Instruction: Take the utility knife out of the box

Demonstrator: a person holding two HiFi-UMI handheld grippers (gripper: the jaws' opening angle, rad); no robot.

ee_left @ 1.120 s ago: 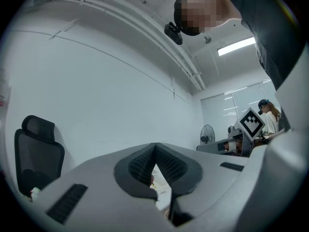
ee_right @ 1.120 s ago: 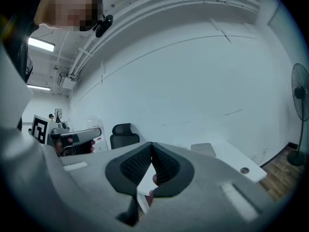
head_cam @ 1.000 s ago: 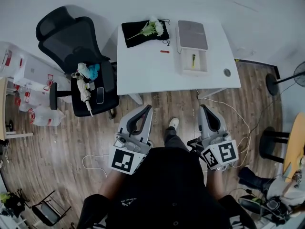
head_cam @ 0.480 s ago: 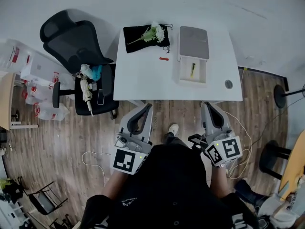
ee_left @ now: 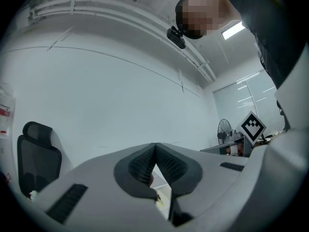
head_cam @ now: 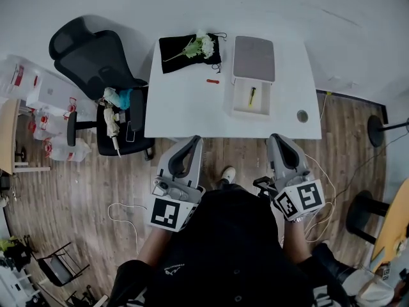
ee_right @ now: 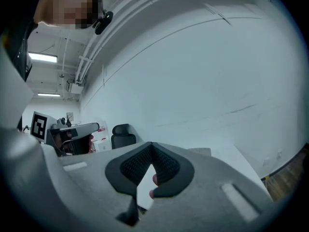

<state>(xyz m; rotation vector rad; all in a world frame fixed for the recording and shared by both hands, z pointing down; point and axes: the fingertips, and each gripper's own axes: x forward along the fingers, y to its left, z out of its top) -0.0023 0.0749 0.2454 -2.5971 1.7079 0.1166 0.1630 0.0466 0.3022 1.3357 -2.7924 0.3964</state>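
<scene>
We hold left tool (head_cam: 195,141) and right tool (head_cam: 276,138) jaws together, empty, short of the surface (head_cam: 185,101); knife (head_cam: 252,96) lies ahead in box (head_cam: 238,107), lengthwise away, nearer right tool.

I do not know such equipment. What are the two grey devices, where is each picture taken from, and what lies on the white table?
No robot: a person holds a two-jaw gripper in each hand. The head view looks down from the person's head; the left gripper and right gripper are shut, holding nothing. The other views ride on the grippers, looking along their jaws. On the table lie an open box with the utility knife inside, a black cloth with flowers, and a small red object.
</scene>
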